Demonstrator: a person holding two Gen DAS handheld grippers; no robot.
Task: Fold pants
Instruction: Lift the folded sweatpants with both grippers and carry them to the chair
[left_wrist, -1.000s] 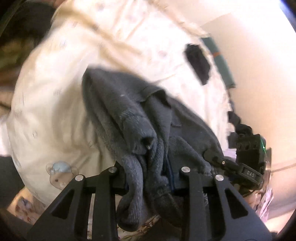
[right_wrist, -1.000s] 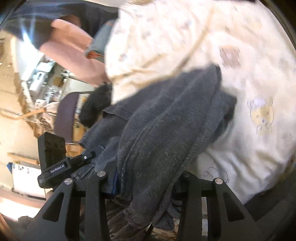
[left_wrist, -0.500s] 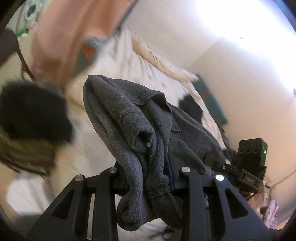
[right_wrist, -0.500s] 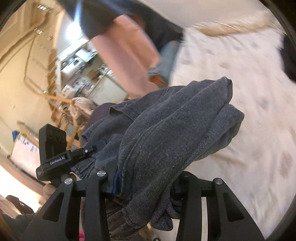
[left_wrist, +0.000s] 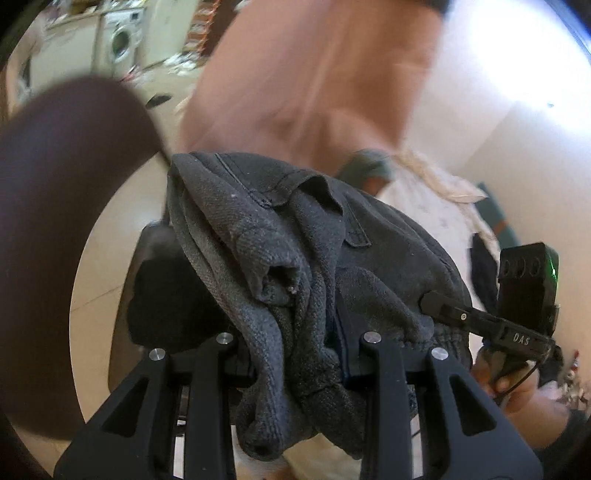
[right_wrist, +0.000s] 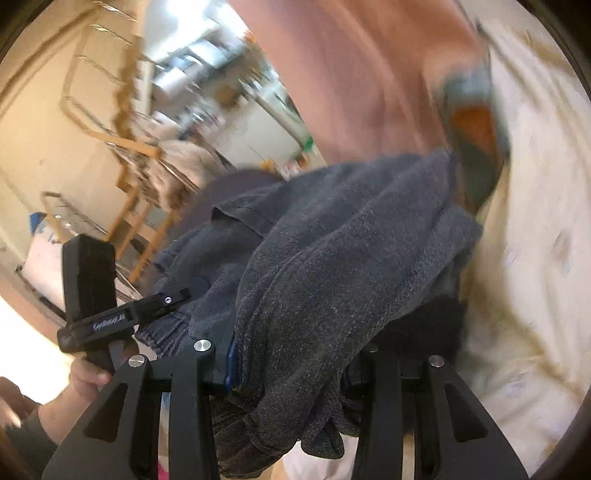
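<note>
The folded dark grey pants (left_wrist: 295, 258) hang bunched between both grippers, lifted off the bed. My left gripper (left_wrist: 299, 343) is shut on one end of the bundle, with cloth spilling over and below its fingers. My right gripper (right_wrist: 284, 354) is shut on the other end of the pants (right_wrist: 332, 266). Each gripper shows in the other's view: the right gripper (left_wrist: 517, 306) at the right edge, the left gripper (right_wrist: 99, 295) at the lower left, each in a hand.
A pink hanging cloth (left_wrist: 314, 74) fills the upper middle. A dark chair back (left_wrist: 66, 221) stands close at the left. The cream printed bed sheet (right_wrist: 535, 258) lies at the right. A washing machine (left_wrist: 118, 37) and a wooden rack (right_wrist: 129, 166) stand far off.
Both grippers have swung away from the bed with the pants held between them. The sheet slid out toward the right, and the chair, pink cloth and room came into view.
</note>
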